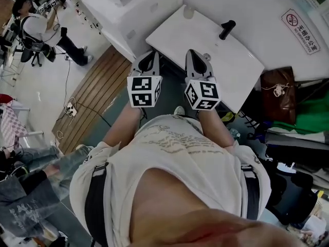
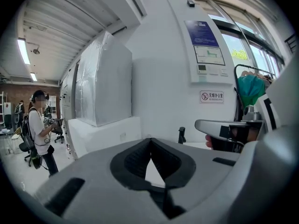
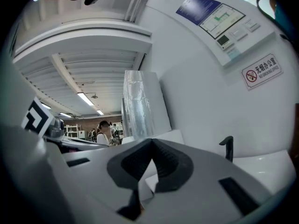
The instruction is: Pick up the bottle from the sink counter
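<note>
Although no bottle can be identified with certainty, a small pale upright object (image 1: pixel 188 12) stands at the far corner of the sink counter (image 1: pixel 180 35), ahead of both grippers and well beyond their tips. It is judged the likely bottle but is too small to confirm. Neither gripper view shows it clearly. A black faucet (image 1: pixel 226 29) rises from the same counter, ahead and to the right of the right gripper (image 1: pixel 198 60), well apart from the pale object. A small grey round thing (image 1: pixel 207 57) sits just beside that gripper's right flank; what it is, and whether they touch, cannot be told. The left gripper (image 1: pixel 149 62) is held side by side with the right one at the counter's near edge, both pointing toward it. In each gripper's own view the jaws are pressed together at the tips with nothing between them, so both are empty. Past the counter, ahead of the grippers, is a white wall with a no-smoking sign (image 1: pixel 300 30). Off to the left of the left gripper stands a tall wrapped white cabinet (image 2: pixel 103 83), with a person (image 2: pixel 39 125) farther left on the floor. A brown bag (image 1: pixel 277 94) lies to the right of the right gripper. Step in hand, as judged, is the approach, with no grasp begun. The next move calls for carrying one gripper forward over the counter to the far corner. Its jaws should be spread before arrival, then set either side of the object while staying left of the faucet.
</note>
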